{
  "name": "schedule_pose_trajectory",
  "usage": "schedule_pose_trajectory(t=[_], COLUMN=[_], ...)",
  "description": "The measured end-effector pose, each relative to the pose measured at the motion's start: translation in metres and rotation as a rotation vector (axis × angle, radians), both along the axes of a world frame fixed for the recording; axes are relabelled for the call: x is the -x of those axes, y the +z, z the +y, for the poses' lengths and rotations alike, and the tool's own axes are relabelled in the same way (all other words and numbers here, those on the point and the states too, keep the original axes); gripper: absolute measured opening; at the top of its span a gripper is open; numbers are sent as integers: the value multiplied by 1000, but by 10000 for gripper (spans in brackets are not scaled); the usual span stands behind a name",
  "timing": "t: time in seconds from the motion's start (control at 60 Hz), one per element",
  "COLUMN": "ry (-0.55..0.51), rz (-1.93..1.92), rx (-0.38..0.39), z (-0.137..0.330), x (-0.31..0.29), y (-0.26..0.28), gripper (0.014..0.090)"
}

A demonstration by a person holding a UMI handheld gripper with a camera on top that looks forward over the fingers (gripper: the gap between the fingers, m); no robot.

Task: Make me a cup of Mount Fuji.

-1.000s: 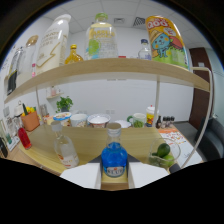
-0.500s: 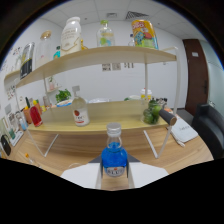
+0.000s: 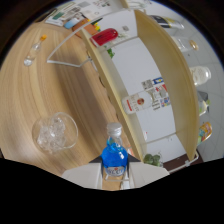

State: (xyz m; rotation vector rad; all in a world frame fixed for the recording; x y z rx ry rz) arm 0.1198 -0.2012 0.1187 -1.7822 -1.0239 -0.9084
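My gripper (image 3: 116, 175) is shut on a small clear bottle of blue liquid (image 3: 115, 154) with a white cap, which stands between the two pale fingers (image 3: 82, 176). The view is rolled far over, so the wooden counter (image 3: 30, 100) fills the side left of the bottle. A clear glass bowl of ice cubes (image 3: 54, 132) sits on the counter just left of and beyond the fingers. The bottle's base is hidden behind the fingers.
A wooden shelf unit (image 3: 160, 65) runs past the bottle, with bottles and a red item (image 3: 105, 36) near it. A clear stemmed glass (image 3: 34, 51) lies farther along the counter. Labelled bottles (image 3: 145, 100) stand against the white wall.
The view has rolled strongly to one side while the blue bottle stays in the fingers. The ice bowl has come into view close by; the shelf now runs up the frame.
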Motion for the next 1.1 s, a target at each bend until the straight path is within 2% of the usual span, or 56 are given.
schedule_pose_trajectory(t=[0.133,0.267,0.5,0.6,0.717,0.85,0.917,1.05,1.1], ry=[154,252,282,271,237,188,145,126,90], rz=[-348,-614,-802,-763,-613,-210,24,486,599], rx=[15,47,121,117,75,-8,-77,-175,-206], z=[10,14,11,11,9,0,-7,-23,-27], x=[10,15,9,8,11,19,13,3,-13], y=[5,4,-5,-4,9,36,58,90,94], gripper=[352,351,350,353,350,356,358,359,360])
